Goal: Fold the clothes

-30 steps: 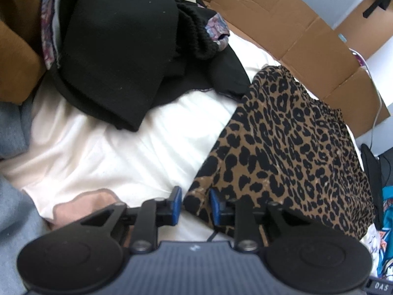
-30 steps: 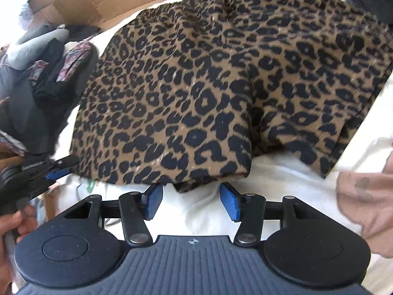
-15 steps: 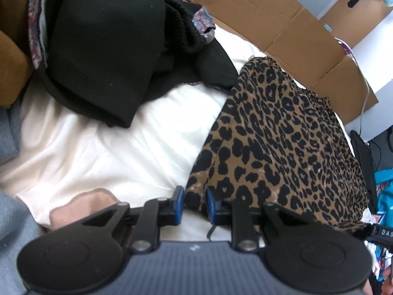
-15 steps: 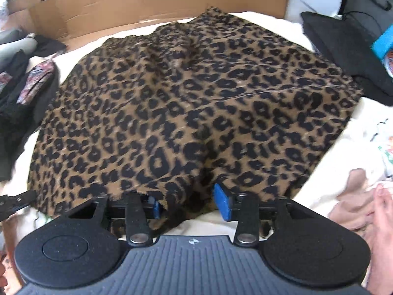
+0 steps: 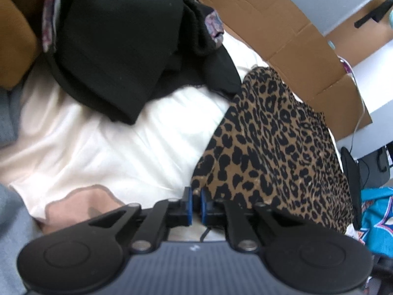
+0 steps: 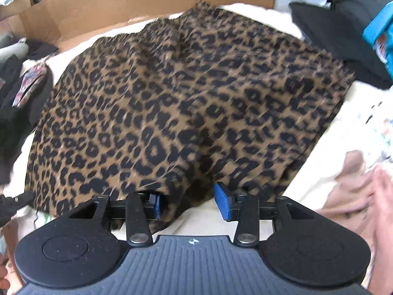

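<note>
Clearly, in the left wrist view, your left tongs [image 5: 195,205] have just been closing and now stand clenched, their blue pads all but meeting on the near corner of the leopard-print garment [image 5: 275,152]. That corner's hem runs into the narrow gap, so the grip appears to be on the fabric, though the blur hides the pinch itself. The garment lies spread flat on the white bed sheet [image 5: 103,152], with a heap of black clothes [image 5: 118,49] beyond it and the cardboard sheet [image 5: 282,32] behind. No fold shows in it yet.

Next, in the right wrist view, your right tongs [image 6: 189,202] are at the near hem of the same leopard-print garment [image 6: 186,93]. They have just been closing, and they stand half open with a ruck of hem between them. The left-hand pad is tucked under the cloth; the right-hand pad [image 6: 222,201] stands clear of it, so this side is not yet gripped. A pink garment [image 6: 361,189] lies to the right on the sheet.

By this reading, you are at the very start: one near corner taken, the other still to be clamped, and every fold of this piece remains, as does the black heap.
</note>
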